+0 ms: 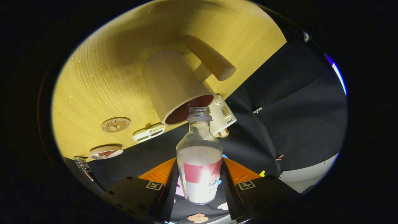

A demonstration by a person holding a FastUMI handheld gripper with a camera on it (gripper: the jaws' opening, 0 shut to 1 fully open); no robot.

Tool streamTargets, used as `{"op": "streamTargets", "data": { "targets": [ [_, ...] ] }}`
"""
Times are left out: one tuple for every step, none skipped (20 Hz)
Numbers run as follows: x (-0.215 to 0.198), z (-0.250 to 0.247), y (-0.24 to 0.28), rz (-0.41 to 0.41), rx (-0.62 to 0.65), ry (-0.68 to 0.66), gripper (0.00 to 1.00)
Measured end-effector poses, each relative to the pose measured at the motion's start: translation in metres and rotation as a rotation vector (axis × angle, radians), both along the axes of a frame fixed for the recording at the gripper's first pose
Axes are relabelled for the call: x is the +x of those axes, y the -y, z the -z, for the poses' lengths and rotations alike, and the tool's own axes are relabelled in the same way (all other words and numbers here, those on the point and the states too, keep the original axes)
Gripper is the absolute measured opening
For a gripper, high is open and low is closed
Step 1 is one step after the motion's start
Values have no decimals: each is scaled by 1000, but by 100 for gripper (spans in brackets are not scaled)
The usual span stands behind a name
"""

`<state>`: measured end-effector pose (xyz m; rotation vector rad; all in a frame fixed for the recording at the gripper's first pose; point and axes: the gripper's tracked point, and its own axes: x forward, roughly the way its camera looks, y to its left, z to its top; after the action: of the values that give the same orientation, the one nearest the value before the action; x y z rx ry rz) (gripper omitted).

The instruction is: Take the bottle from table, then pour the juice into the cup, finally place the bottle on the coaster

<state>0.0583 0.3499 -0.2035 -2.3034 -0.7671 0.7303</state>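
The gripper [200,183] is clenched on the bottle [199,161], one finger on each side. It is tipped hard, so the open neck meets the rim of the cup [174,87] on the worktop [102,77] for pouring. The coaster [115,124] waits nearby.

A light wooden table [102,71] is lying under warm light, meeting the booth's black cloth wall [298,102] along its far edge; pale floor [311,177] is showing beyond.

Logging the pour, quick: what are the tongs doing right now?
Tongs: shut on the bottle, both fingers pressing its sides, its open mouth tipped at the cup.
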Motion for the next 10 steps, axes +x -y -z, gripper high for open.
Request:
{"op": "streamTargets", "data": {
  "targets": [
    [2,1,3,9,0,-4,71],
    [4,1,4,16,2,-8,71],
    [5,0,5,19,8,-8,71],
    [6,0,6,25,12,-12,71],
    [7,2,8,35,15,-26,71],
    [8,3,8,39,28,-37,71],
    [8,2,8,44,44,-46,71],
    [9,1,9,59,63,-62,71],
    [11,2,12,89,87,-89,71],
    [14,3,16,127,119,-121,71]
  ]
}}
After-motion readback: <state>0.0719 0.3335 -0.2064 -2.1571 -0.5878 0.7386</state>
